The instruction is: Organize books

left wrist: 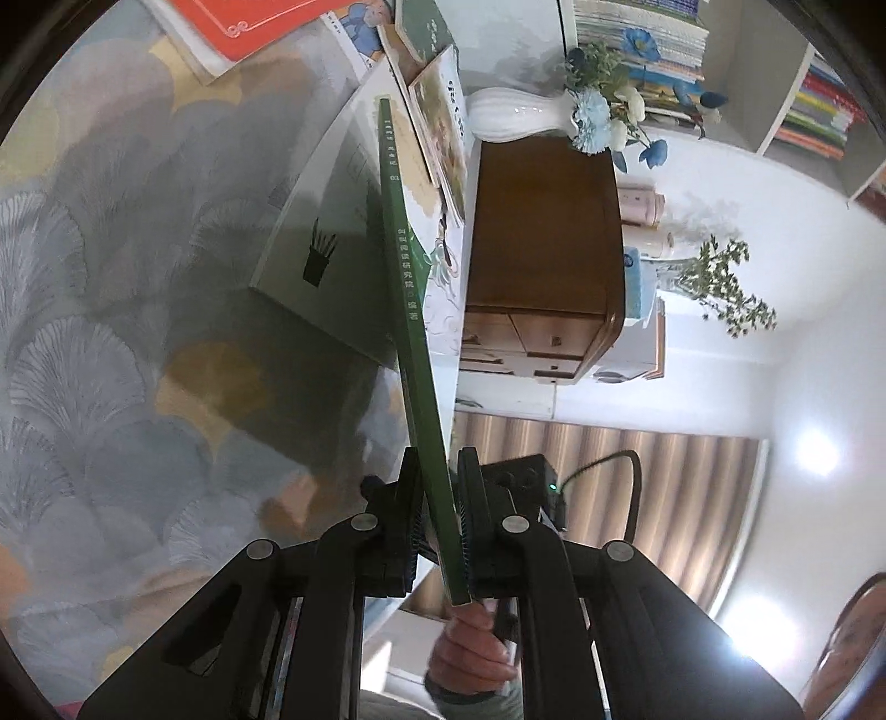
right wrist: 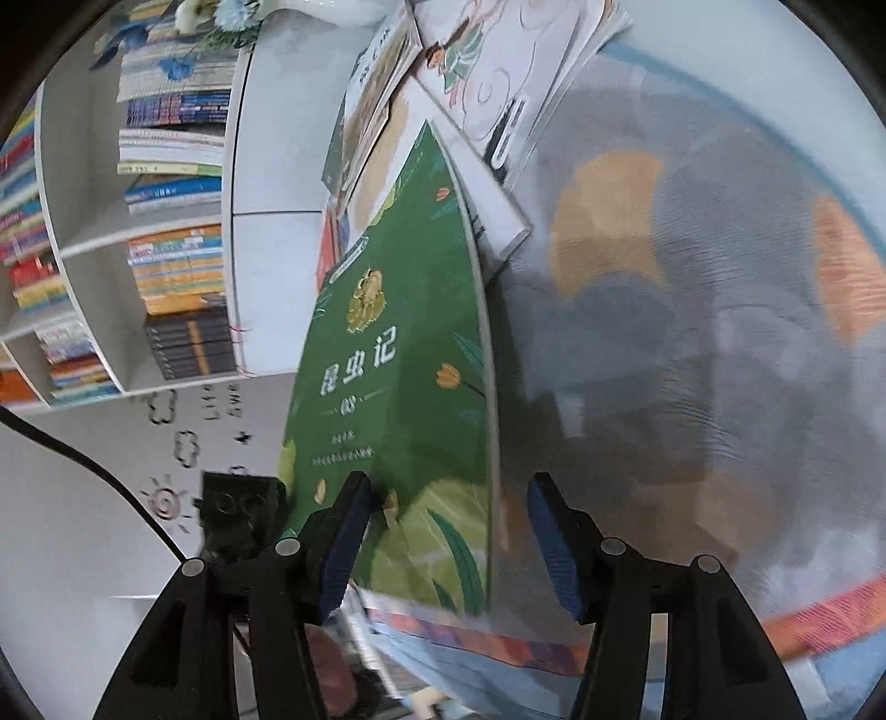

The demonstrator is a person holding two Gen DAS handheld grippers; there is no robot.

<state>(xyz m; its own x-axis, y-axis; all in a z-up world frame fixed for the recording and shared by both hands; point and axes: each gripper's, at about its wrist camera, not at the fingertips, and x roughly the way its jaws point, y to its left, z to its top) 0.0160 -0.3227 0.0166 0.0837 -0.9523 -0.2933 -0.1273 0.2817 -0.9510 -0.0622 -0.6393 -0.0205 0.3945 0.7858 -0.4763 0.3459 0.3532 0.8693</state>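
Note:
A thin green book [left wrist: 410,310] stands on edge, seen spine-on in the left wrist view. My left gripper [left wrist: 440,520] is shut on its near end, one jaw on each cover. In the right wrist view the same green book [right wrist: 398,360] shows its front cover with white characters. My right gripper [right wrist: 448,543] is open around the book's lower part. Its left blue pad [right wrist: 346,543] is close to the cover, and its right pad [right wrist: 554,548] stands apart from the page edge. A hand [left wrist: 470,648] holds the right gripper behind the book.
Loose books lie on the patterned carpet [left wrist: 111,277]: a white one [left wrist: 310,243], an orange one [left wrist: 243,22] and a pile of picture books [right wrist: 498,72]. Beyond them are a white vase [left wrist: 515,116] of blue flowers, a wooden cabinet [left wrist: 542,232] and a white bookshelf [right wrist: 166,249] holding stacked books.

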